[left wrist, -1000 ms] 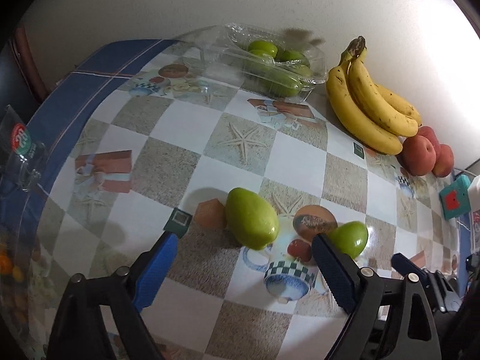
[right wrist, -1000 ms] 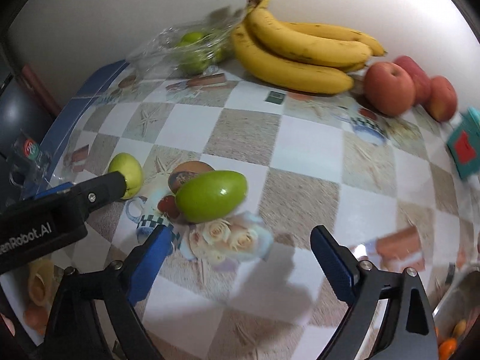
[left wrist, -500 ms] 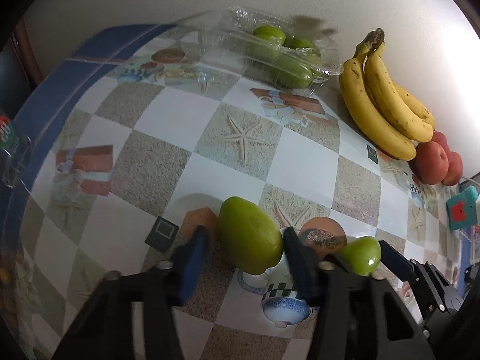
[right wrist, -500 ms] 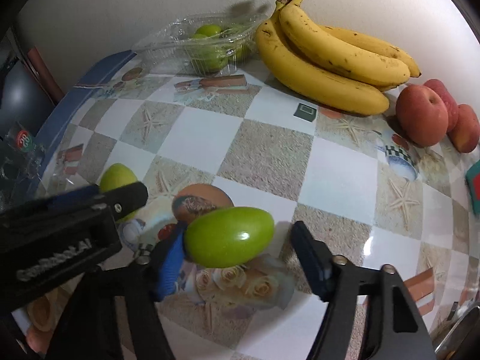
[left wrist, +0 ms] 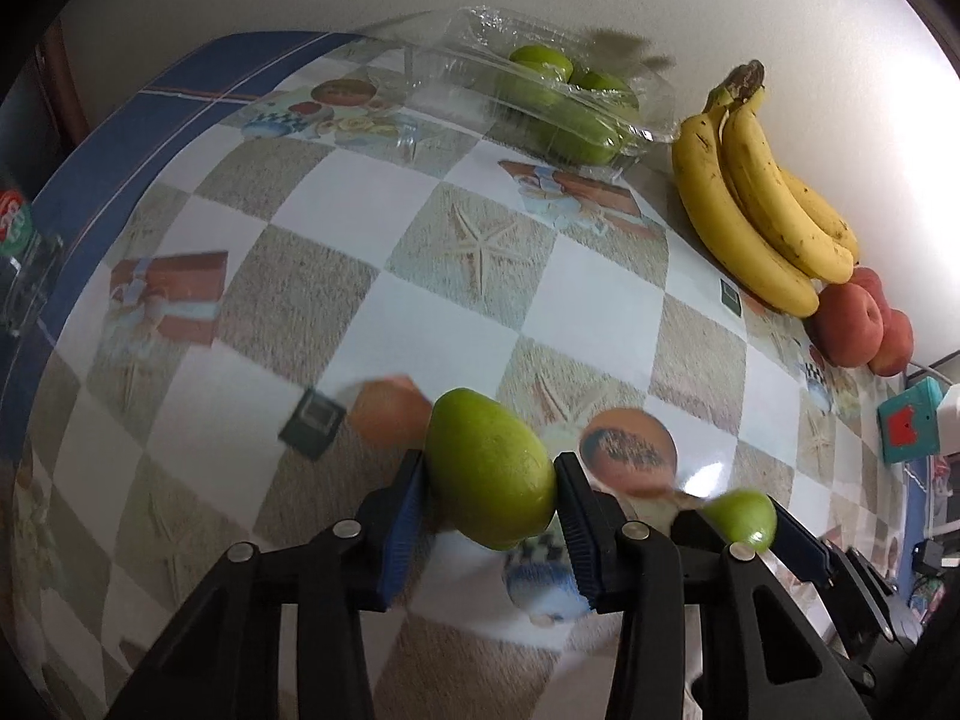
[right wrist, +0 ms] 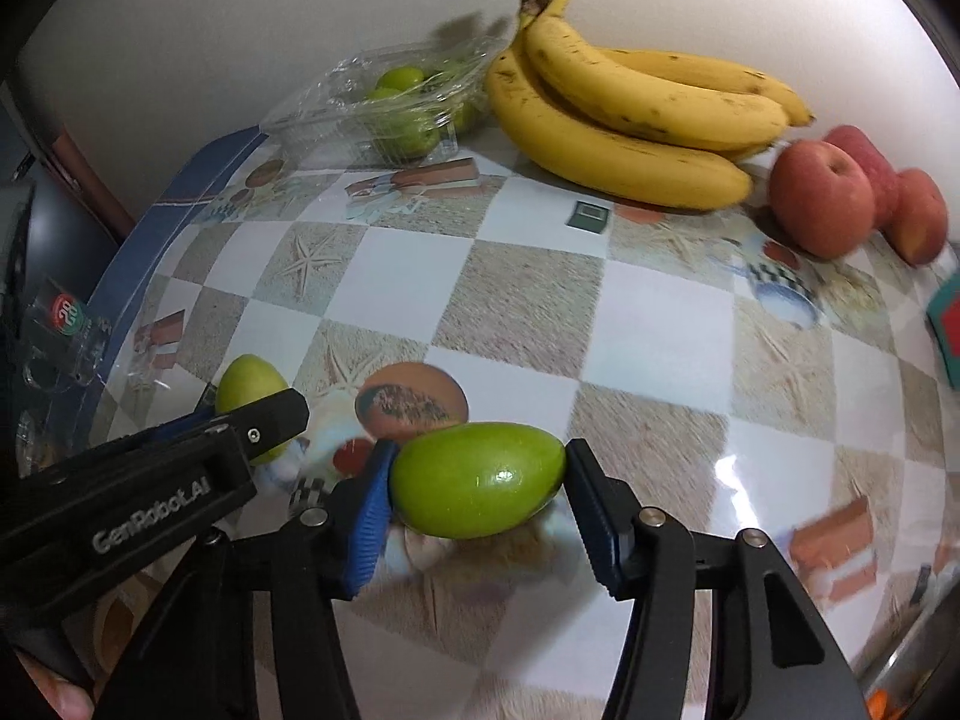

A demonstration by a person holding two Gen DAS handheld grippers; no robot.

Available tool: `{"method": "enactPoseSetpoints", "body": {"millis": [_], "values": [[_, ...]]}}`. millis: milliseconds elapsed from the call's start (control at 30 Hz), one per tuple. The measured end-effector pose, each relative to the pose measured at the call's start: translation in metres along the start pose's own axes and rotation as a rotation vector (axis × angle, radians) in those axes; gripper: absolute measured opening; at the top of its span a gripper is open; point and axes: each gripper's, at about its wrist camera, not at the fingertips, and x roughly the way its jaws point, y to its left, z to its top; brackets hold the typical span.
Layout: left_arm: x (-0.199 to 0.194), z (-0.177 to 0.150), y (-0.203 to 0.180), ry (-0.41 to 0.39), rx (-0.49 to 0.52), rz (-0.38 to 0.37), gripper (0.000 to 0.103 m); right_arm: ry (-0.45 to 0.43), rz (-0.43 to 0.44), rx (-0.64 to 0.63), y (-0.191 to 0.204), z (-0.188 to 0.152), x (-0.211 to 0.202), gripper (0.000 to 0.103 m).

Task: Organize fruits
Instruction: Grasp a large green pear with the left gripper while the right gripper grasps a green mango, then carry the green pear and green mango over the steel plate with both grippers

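Observation:
In the left wrist view a green mango [left wrist: 480, 456] sits between the blue pads of my left gripper [left wrist: 491, 483]. The jaws are closing and both pads press its sides. In the right wrist view a second green mango [right wrist: 474, 498] lies crosswise in my right gripper [right wrist: 477, 468]. Those jaws are also closing, with a pad against each end. Both fruits are just above the checkered tablecloth [right wrist: 522, 324]. The left gripper [right wrist: 240, 420] shows at the left of the right wrist view. A clear plastic box [left wrist: 456, 78] holding more green fruit stands at the back by the wall.
A bunch of bananas [right wrist: 630, 114] and red apples [right wrist: 822, 204] lie along the wall at the back right. A teal box [left wrist: 906, 426] sits at the right edge. A clear glass [right wrist: 60, 330] stands beyond the table's blue left border. A fingertip shows at the lower left.
Both grippers went from wide open to closed around their green mangoes. Each fruit now fills the gap between the pads. The hands stayed nearly in place.

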Motion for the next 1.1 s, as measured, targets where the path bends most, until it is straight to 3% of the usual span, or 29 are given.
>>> {"method": "enactPoseSetpoints", "body": {"millis": [167, 567, 1100], "values": [[-0.01, -0.015, -0.007, 0.043, -0.03, -0.031, 0.046, 0.004, 0.0, 0.051, -0.011, -0.021, -0.028, 0.057], [-0.055, -0.057, -0.042, 0.021, 0.025, -0.007, 0.046, -0.047, -0.018, 0.166, -0.034, -0.067, -0.1, 0.057], [-0.072, -0.096, -0.059, 0.032, 0.04, 0.004, 0.046, -0.073, -0.097, 0.263, -0.067, -0.118, -0.149, 0.057]]}}
